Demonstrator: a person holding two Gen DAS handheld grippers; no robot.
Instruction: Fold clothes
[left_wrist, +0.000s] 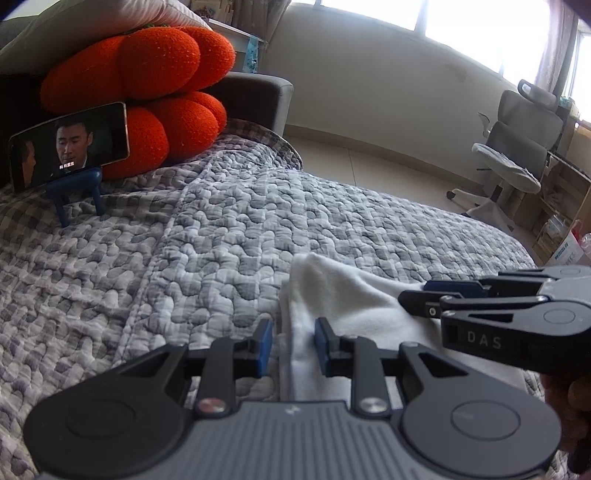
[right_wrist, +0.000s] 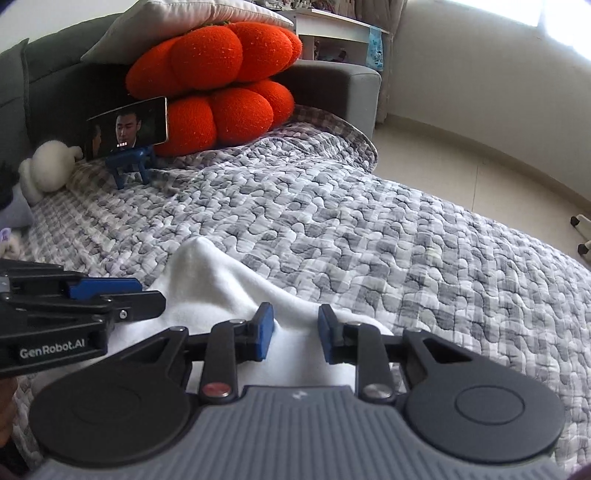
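Note:
A white garment (left_wrist: 343, 295) lies on the grey quilted bed cover (left_wrist: 229, 236), bunched into a low ridge. My left gripper (left_wrist: 293, 345) is open, its blue pads on either side of the garment's left edge, just above it. My right gripper (right_wrist: 295, 334) is open over the garment's right part (right_wrist: 221, 280), the cloth between its pads but not pinched. The right gripper also shows in the left wrist view (left_wrist: 436, 295), and the left gripper in the right wrist view (right_wrist: 122, 291), side by side and close together.
An orange pumpkin cushion (left_wrist: 147, 85) and a phone on a blue stand (left_wrist: 70, 147) sit at the head of the bed (right_wrist: 332, 206). A white plush toy (right_wrist: 48, 170) lies at the left. An office chair (left_wrist: 517, 147) stands on the floor at the right.

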